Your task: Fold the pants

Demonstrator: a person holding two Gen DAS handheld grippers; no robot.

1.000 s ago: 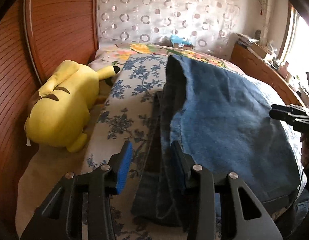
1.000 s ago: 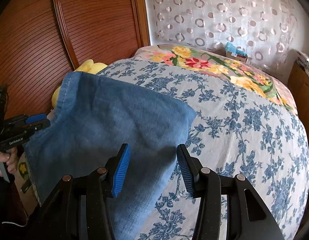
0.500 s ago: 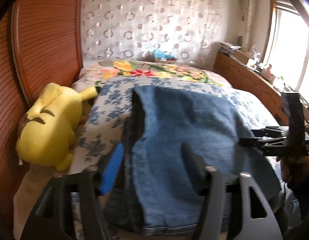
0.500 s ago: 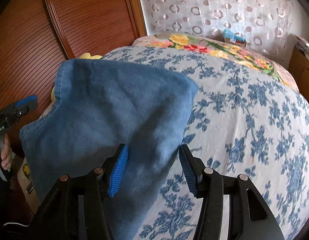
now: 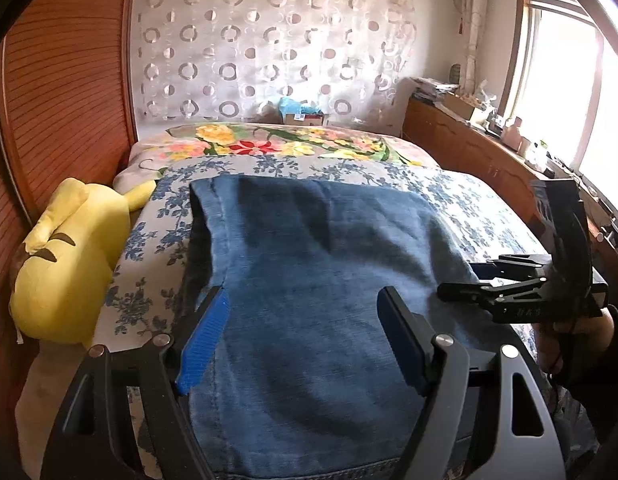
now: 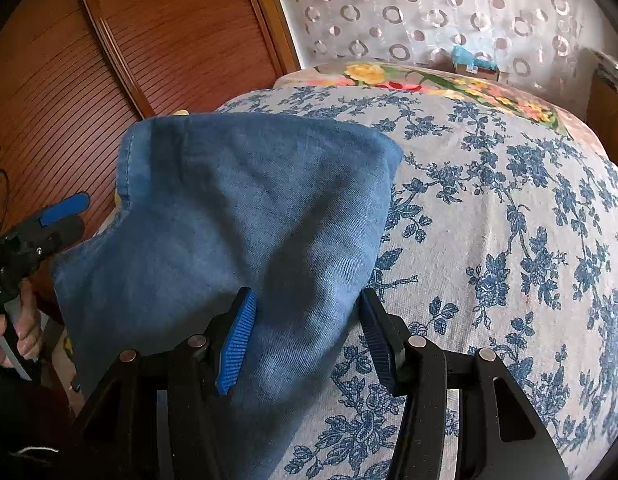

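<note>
- The left gripper (image 5: 303,334) hangs over the near end of the folded blue denim pants (image 5: 309,264), its jaws set wide after just opening, and the blue pads are clear of the cloth that shows between and below them.
- The right gripper (image 6: 307,334) hovers at the near right edge of the pants (image 6: 245,216), jaws parted about halfway and nothing clamped; the denim runs up between its fingers, the left blue pad over the cloth and the right finger over the fold's border and the bedspread.
- In the left wrist view the right gripper (image 5: 461,286) juts in from the right at the pants' right edge, held by a hand (image 5: 569,344) in a dark sleeve.
- In the right wrist view the left gripper (image 6: 65,214) shows at the far left, just off the pants' left edge, gripped by a hand (image 6: 17,332).
- The pants lie folded on the blue-flowered bedspread (image 6: 509,220) at the near side of the bed, seamed edge toward the wooden panel wall (image 5: 65,92).
- A yellow plush toy (image 5: 65,256) lies left of the pants against that wall.
- A bright floral cover (image 5: 277,144) spreads at the far end, before a curtain with ring patterns (image 5: 269,40).
</note>
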